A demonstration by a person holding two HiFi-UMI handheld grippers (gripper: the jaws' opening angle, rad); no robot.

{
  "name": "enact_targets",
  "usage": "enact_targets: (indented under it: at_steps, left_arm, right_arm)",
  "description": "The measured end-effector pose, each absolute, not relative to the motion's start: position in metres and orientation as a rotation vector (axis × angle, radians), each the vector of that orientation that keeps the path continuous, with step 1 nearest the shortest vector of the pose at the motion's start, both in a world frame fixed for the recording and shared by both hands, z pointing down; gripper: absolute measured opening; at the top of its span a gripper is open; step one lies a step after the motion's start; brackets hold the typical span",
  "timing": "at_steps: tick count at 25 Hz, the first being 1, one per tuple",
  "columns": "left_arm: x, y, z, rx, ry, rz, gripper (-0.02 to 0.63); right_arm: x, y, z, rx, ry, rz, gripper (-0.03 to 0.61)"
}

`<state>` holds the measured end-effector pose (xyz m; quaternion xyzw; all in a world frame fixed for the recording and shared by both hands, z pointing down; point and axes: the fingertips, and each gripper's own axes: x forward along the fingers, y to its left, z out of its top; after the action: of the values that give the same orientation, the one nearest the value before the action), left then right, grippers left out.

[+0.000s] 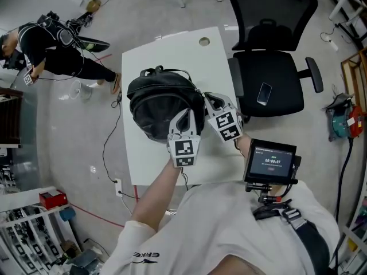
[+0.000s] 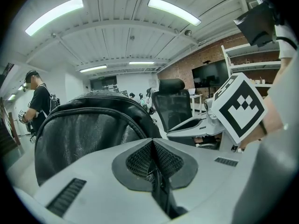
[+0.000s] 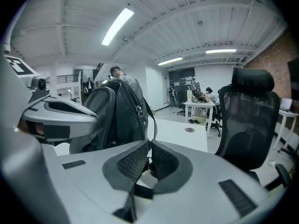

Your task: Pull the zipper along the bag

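Pinching a dark fold of the bag [image 1: 163, 102], my left tool [image 2: 152, 146] has its jaws pressed together. My right tool [image 3: 148, 149] is clamped on what looks like the zipper pull [image 3: 150, 166] — a small ring at the bag's 3 o'clock side. The black bag stands mid-way on the white surface [image 1: 172, 47], which has a round cable hole [image 1: 205, 41] towards 12 o'clock. A black office chair [image 1: 269, 67] sits at 2 o'clock, a phone [image 1: 264, 93] on its seat. A person [image 1: 46, 44] in black stands on the grey floor [image 1: 69, 142] at 10 o'clock.
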<state>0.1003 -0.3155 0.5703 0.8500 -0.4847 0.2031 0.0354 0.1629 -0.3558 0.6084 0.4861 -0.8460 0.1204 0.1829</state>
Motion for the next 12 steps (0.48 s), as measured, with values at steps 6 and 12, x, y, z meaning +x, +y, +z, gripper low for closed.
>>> enact_targets:
  at_steps: [6,12]
  left_arm:
    - [0.098,-0.312,0.574,2.578,-1.487,0.622,0.003]
    - [0.098,-0.308,0.580,2.562,-1.470,0.619,0.003]
  right_arm:
    - [0.151,-0.358,0.609,1.286,-2.409,0.272,0.079]
    - [0.144,-0.361,0.610,1.147,-2.440,0.242,0.086]
